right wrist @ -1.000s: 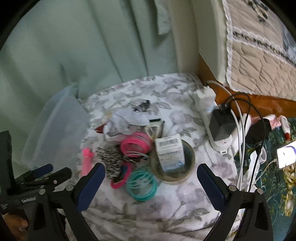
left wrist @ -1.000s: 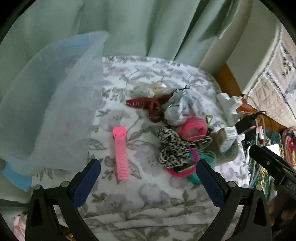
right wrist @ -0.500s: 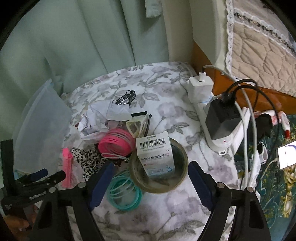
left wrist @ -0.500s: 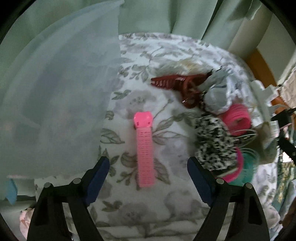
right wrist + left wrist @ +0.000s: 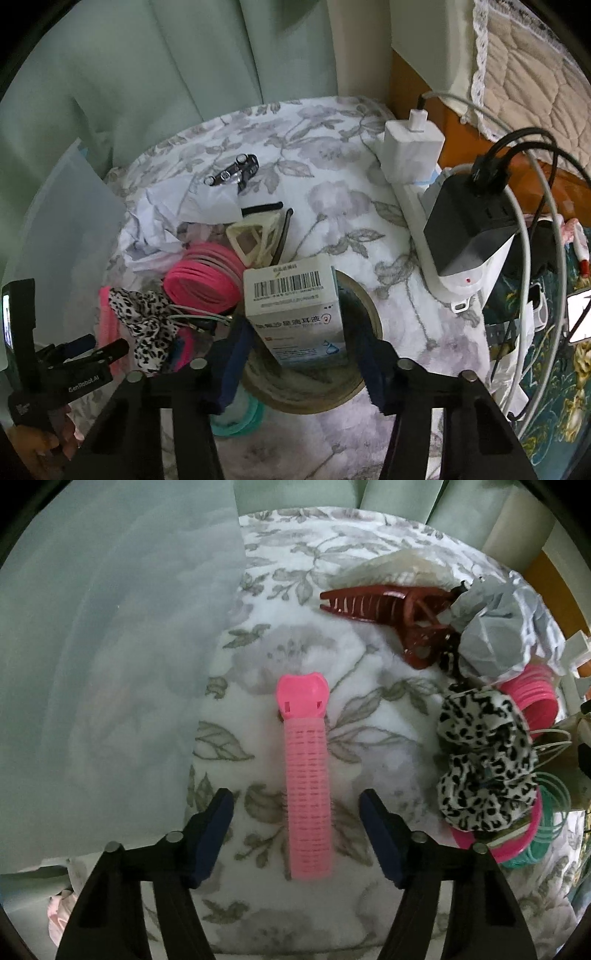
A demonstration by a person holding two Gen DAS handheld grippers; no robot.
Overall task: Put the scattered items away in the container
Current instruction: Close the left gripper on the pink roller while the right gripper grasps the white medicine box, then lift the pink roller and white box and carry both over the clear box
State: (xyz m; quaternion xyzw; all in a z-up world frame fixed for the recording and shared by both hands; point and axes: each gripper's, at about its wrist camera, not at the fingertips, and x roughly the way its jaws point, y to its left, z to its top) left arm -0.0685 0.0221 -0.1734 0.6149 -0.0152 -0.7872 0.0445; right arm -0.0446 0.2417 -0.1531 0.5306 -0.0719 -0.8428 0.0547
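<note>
A pink hair roller clip (image 5: 306, 775) lies lengthwise on the floral cloth (image 5: 369, 686). Its near end sits between the fingers of my left gripper (image 5: 299, 827), which is open and not touching it. The translucent container (image 5: 110, 664) stands just to the left. In the right wrist view a white medicine box (image 5: 295, 310) stands in a round tape roll (image 5: 332, 391). My right gripper (image 5: 303, 365) is open and straddles the box, its left finger close to the box's side. The left gripper (image 5: 85, 354) shows at the lower left there.
Right of the roller lie a dark red claw clip (image 5: 388, 605), crumpled paper (image 5: 498, 635), a leopard scrunchie (image 5: 484, 768), pink coil bands (image 5: 535, 698) and teal rings (image 5: 546, 834). A power strip with chargers (image 5: 461, 229) and cables lines the right edge. Green curtains hang behind.
Both grippers have moved forward and down. The left one now frames the pink roller, the right one frames the medicine box, and both pairs of jaws have narrowed.
</note>
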